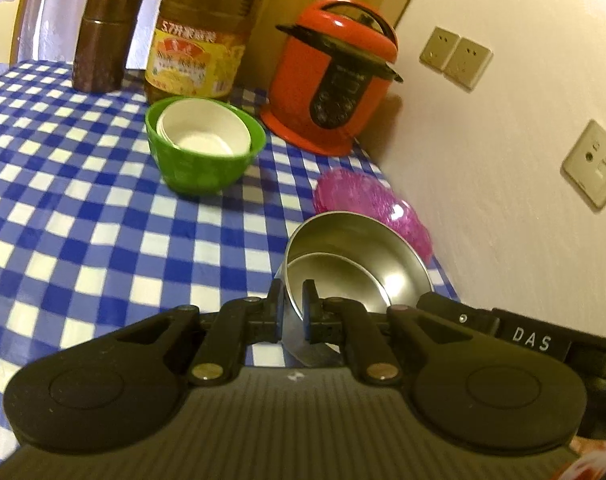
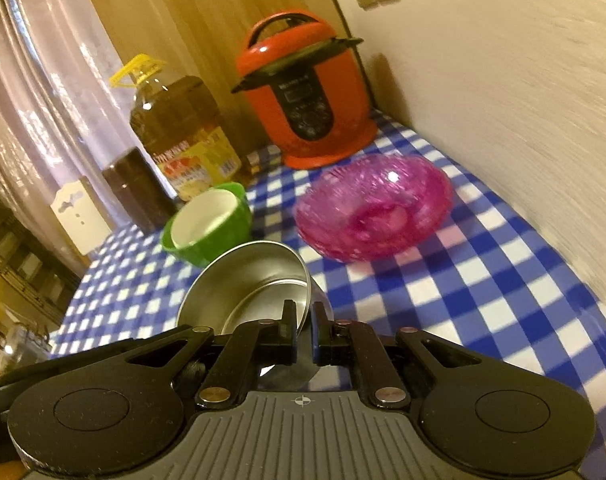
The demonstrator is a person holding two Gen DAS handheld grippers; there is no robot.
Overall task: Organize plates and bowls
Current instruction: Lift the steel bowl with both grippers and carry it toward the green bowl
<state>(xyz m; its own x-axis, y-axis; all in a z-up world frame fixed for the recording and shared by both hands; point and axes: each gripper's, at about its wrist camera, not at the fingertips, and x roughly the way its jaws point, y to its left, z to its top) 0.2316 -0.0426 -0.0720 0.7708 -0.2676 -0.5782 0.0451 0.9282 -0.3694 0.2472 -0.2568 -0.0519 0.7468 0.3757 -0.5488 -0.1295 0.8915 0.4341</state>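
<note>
The steel bowl's [image 1: 355, 264] near wall was hidden behind both grippers; the left gripper [image 1: 294, 300] and right gripper [image 2: 303, 322] each clamped its rim above the checked tablecloth [image 1: 83, 200]. A pink glass bowl [image 2: 373, 208] sat just beyond it.

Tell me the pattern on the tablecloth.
Blue and white checks on the tablecloth, clearest in the left wrist view.

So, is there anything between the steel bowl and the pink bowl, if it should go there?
Nothing visible. Both grippers, left and right, pinch the steel bowl by its rim, and only bare checked tablecloth lies between it and the pink bowl. The green bowl stands off to the side.
</note>
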